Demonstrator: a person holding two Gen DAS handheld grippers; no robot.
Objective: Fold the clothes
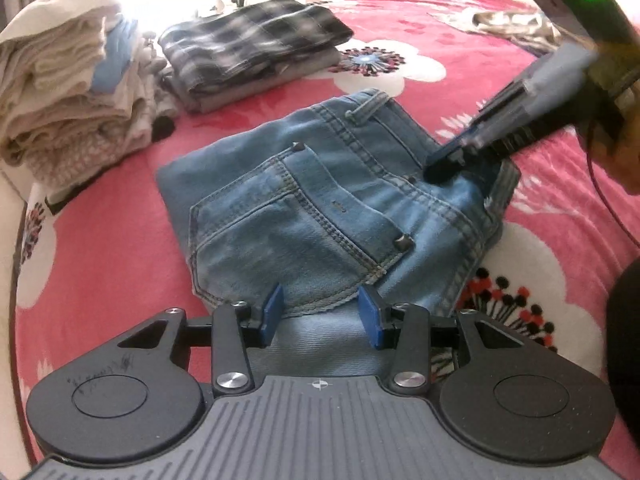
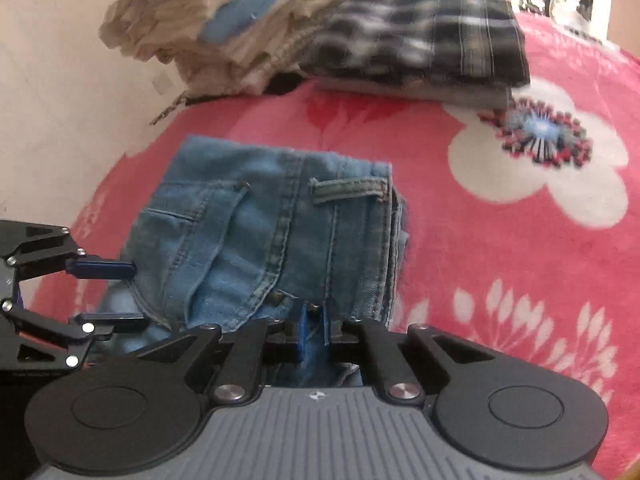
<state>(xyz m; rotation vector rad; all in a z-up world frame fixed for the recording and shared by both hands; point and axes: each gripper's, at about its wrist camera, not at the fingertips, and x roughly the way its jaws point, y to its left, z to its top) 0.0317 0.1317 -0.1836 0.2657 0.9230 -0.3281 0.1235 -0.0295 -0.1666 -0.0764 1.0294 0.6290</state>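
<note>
A pink flowered blanket (image 1: 460,32) covers the bed, carrying folded jeans (image 1: 320,208) and a plaid stack (image 1: 256,48). Left tongs (image 1: 320,314) stand open over the denim; right tongs (image 2: 314,332) pinch the jeans' edge. The room beyond is glare-washed.

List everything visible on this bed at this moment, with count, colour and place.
jeans: one, blue denim, folded, centre of the blanket
plaid garment: one, black and white, folded on a grey one, behind the jeans
pale pile: one stack, cream with a blue piece, by the wall
blanket: one, pink with white flowers
left tool: one, black with blue pads, open around the jeans' near edge
right tool: one, black, pinching denim
</note>
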